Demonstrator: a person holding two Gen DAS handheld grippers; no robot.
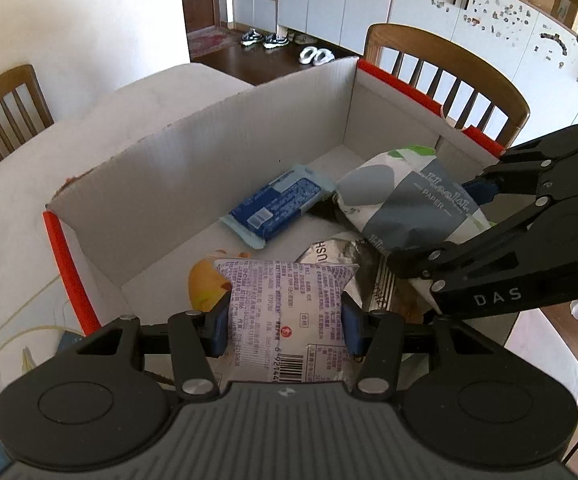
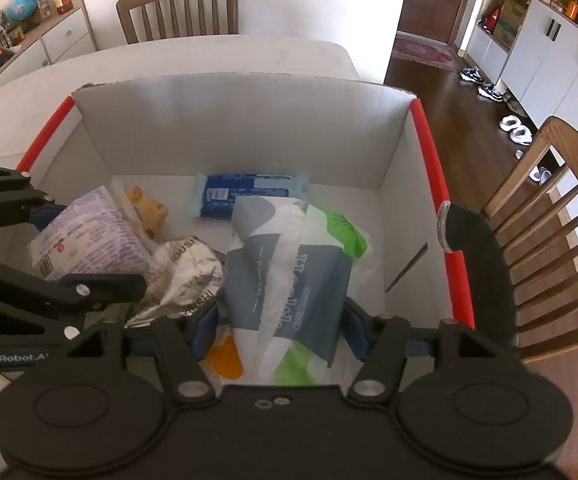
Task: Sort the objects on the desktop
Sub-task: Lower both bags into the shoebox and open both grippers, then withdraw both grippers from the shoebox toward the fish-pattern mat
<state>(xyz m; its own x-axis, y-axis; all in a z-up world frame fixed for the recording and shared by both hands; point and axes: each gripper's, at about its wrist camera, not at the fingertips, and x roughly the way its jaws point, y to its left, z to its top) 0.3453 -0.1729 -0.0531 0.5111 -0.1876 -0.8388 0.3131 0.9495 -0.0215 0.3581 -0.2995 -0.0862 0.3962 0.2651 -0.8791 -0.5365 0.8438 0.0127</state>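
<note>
- Nearest me, the left gripper [image 1: 285, 326] pinches a white pouch [image 1: 285, 312] with purple print between its blue pads, holding it over the near end of the box [image 1: 209, 148].
- Beside it, the right gripper [image 2: 279, 330] is clamped on a tissue pack [image 2: 289, 268], grey, white and green, which sags forward over the box floor.
- I judge this to be the dropping-in step: both items are over the box, neither let go yet.
- The next move, as I see it, calls for lowering each a little and spreading the jaws so the items fall clear of the pads, without the two grippers knocking together, since they hang near each other.
- Under and between them lies a crumpled foil bag [image 2: 185, 276], touching the tissue pack on one side.
- A yellow toy [image 2: 147, 210] lies just past the pouch; whether it touches it I cannot tell.
- Farther in, a blue wipes pack [image 2: 245, 194] lies flat on the floor near the back wall.
- The box has red edges and stands on a white table [image 2: 209, 56], with wooden chairs [image 2: 177, 8] beyond.
</note>
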